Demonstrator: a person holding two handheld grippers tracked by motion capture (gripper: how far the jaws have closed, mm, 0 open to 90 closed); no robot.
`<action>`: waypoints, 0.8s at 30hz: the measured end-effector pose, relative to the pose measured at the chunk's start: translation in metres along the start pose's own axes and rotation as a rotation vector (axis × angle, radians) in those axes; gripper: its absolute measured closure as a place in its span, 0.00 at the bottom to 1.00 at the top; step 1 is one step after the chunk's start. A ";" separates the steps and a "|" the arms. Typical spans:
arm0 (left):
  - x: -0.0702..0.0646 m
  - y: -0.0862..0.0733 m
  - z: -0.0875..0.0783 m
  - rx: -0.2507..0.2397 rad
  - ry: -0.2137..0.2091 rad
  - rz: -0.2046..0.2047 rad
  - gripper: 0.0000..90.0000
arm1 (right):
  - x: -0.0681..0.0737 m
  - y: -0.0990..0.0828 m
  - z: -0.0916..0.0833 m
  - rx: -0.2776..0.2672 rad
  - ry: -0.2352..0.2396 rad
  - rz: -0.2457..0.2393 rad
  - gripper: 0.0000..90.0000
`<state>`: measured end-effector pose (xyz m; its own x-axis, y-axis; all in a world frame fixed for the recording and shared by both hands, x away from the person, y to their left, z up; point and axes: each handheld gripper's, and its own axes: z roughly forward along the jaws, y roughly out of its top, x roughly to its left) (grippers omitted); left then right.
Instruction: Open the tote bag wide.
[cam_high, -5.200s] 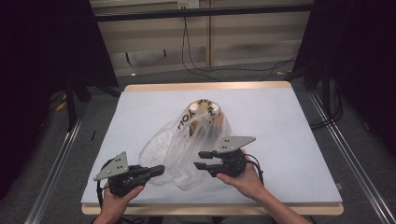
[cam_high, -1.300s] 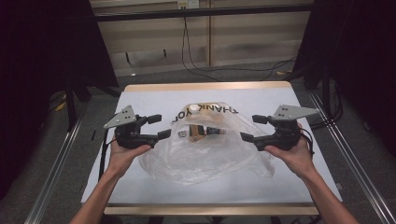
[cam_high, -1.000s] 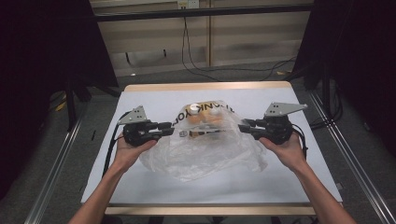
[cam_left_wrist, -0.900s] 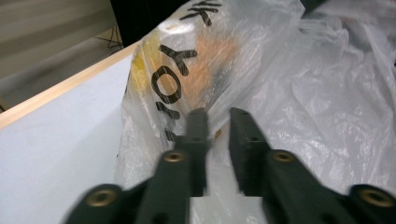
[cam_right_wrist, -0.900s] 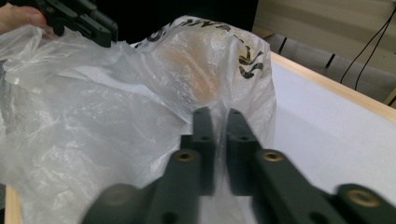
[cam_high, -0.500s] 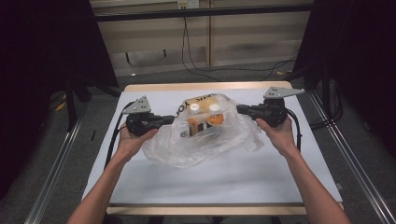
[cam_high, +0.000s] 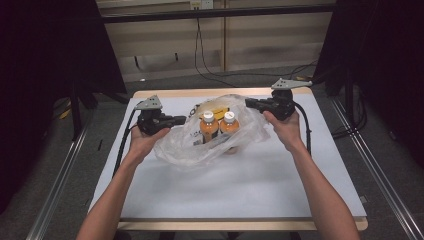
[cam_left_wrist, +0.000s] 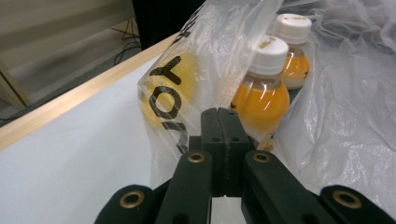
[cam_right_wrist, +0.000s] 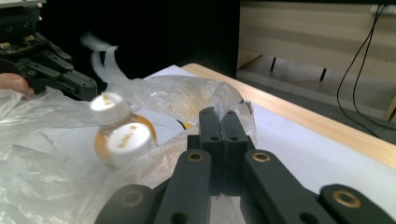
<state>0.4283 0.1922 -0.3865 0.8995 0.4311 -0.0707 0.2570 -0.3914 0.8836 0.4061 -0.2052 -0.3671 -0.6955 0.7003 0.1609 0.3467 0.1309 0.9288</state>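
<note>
The plastic bag (cam_high: 210, 137) lay at the counter's (cam_high: 240, 190) far middle with two orange bottles (cam_high: 219, 127) upright inside. The left gripper (cam_high: 182, 120) and right gripper (cam_high: 248, 102) each had jaws closed tight on a bag edge.

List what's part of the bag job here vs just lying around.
In the job:
- clear plastic bag, pinched at each side
- two orange bottles with white caps, upright inside it
- left claw and right claw, both shut on the bag

Lying about:
- cables on the floor behind the table
</note>
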 end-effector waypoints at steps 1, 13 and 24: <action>0.002 -0.002 0.002 0.008 -0.005 -0.003 1.00 | -0.002 -0.002 0.004 0.011 -0.007 0.008 1.00; 0.002 -0.022 0.017 0.148 -0.021 0.016 1.00 | -0.011 -0.032 0.022 0.092 0.003 0.025 1.00; 0.000 -0.039 0.042 0.296 0.006 0.039 1.00 | -0.019 -0.062 0.027 0.194 -0.035 0.019 1.00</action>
<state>0.4327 0.1730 -0.4409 0.9091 0.4151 -0.0359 0.3146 -0.6273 0.7124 0.4149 -0.2081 -0.4373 -0.6665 0.7275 0.1629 0.4768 0.2480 0.8433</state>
